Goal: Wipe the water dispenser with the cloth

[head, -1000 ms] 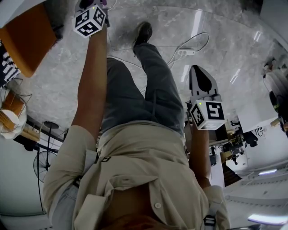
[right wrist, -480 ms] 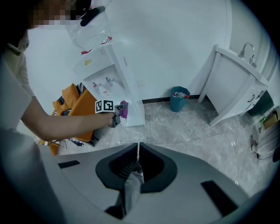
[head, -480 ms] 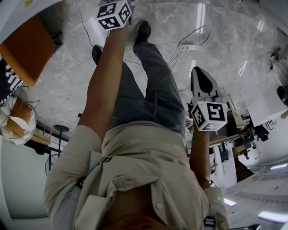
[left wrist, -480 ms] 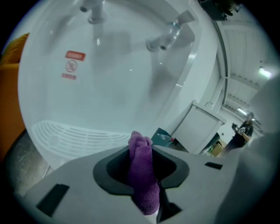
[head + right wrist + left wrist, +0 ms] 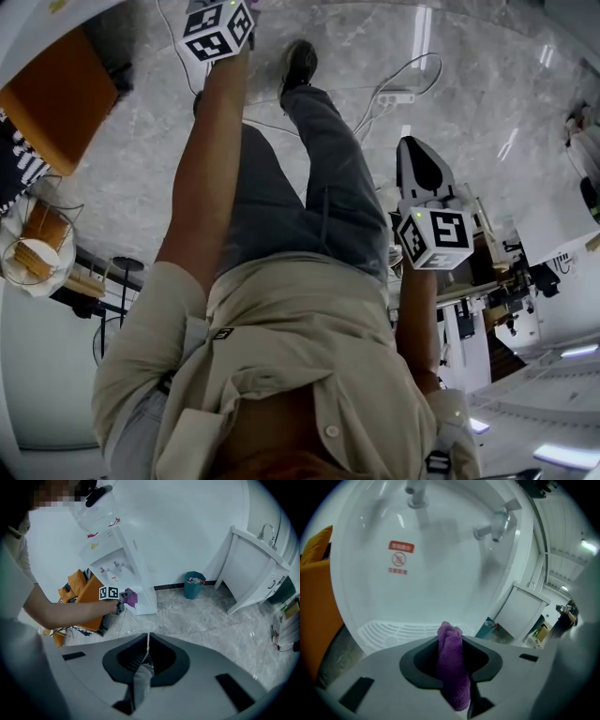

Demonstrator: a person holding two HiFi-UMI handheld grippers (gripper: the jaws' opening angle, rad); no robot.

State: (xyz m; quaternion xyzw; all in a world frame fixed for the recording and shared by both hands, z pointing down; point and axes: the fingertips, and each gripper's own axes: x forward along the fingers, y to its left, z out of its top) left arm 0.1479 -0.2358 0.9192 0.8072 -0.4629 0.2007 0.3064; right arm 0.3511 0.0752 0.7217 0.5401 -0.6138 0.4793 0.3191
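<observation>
Fuzzy purple cloth (image 5: 453, 677) sits pinched in left claw (image 5: 450, 637) before glossy white dispenser (image 5: 440, 573); right claw (image 5: 146, 641) closed.

water dispenser (image 5: 440, 592) cut off, label (image 5: 401, 558) illegible

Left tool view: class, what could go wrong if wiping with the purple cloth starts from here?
1. The cloth is a narrow bunch in the left tool, so the hard jaws may scrape the dispenser.
2. The taps jut out, and a bump could release water.
3. A power strip lies on the floor near the shoe, which may be a trip hazard.
</observation>
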